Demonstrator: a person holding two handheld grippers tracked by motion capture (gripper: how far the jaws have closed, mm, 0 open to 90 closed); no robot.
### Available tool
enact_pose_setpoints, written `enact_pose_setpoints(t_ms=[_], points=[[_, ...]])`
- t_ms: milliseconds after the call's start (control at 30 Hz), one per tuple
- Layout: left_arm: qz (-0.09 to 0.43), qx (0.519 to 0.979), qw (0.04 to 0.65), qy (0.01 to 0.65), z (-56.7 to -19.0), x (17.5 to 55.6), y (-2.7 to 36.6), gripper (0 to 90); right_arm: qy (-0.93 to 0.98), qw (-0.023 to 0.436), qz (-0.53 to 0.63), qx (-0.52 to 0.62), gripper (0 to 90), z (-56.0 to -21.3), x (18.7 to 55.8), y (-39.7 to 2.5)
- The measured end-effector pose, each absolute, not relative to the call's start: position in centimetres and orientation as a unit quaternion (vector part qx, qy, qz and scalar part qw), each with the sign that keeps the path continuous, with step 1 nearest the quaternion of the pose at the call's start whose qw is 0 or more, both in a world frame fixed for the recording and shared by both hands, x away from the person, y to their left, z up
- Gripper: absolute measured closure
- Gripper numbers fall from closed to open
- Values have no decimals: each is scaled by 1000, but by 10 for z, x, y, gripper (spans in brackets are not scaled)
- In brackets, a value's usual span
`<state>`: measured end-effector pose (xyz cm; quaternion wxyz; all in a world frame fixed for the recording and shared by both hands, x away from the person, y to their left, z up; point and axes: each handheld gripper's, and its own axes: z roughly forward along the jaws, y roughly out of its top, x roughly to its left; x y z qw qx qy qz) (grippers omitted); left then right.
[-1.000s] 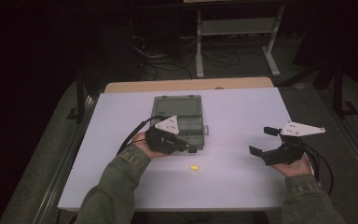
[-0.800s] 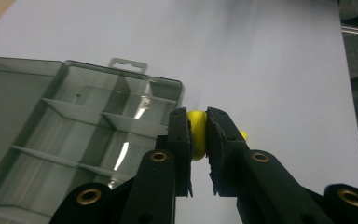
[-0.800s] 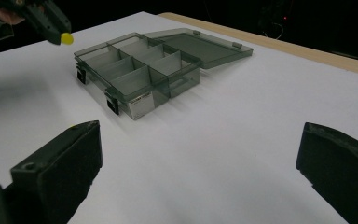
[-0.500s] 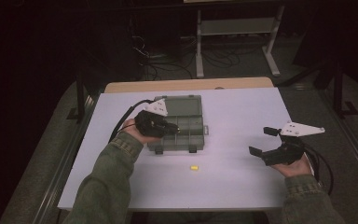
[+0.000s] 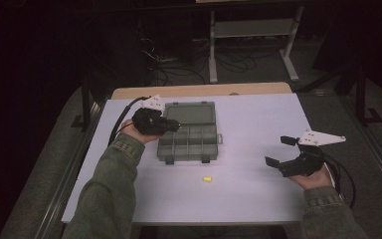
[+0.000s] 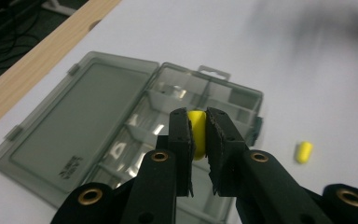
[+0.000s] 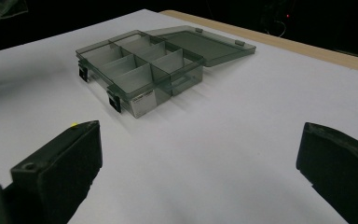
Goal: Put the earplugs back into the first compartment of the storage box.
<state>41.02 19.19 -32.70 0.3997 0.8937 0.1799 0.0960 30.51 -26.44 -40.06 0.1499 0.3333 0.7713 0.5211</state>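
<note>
A grey see-through organiser box (image 5: 189, 142) lies open mid-table, its lid (image 5: 191, 112) folded flat on the far side. My left gripper (image 5: 175, 126) hovers over the box's left edge; in the left gripper view it (image 6: 196, 116) is shut on a yellow earplug (image 6: 196, 133) above the compartments (image 6: 168, 116). A second yellow earplug (image 5: 207, 179) lies loose on the table in front of the box, and is also visible in the left gripper view (image 6: 303, 151). My right gripper (image 5: 278, 151) stands wide open at the right, nothing between its jaws (image 7: 198, 140).
The white tabletop (image 5: 258, 124) has a wooden strip (image 5: 204, 90) along its far edge. Beyond it, on the dark floor, stand a metal stand (image 5: 251, 35) and cables. The box (image 7: 140, 65) sits well ahead of my right gripper.
My left gripper has swung from the box's front left corner back and to the left, rolling over with the earplug held. The right gripper and the loose earplug have stayed put.
</note>
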Motion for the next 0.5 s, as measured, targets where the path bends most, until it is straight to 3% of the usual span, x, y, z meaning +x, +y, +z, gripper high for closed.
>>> enact_pose_setpoints(t_ms=[233, 500], points=[[99, 885, 405, 210, -331, 423, 203, 806, 772, 149, 521, 333, 0, -401, 305, -265], [99, 894, 367, 236, -346, 436, 207, 806, 775, 146, 519, 330, 0, -401, 305, -263]])
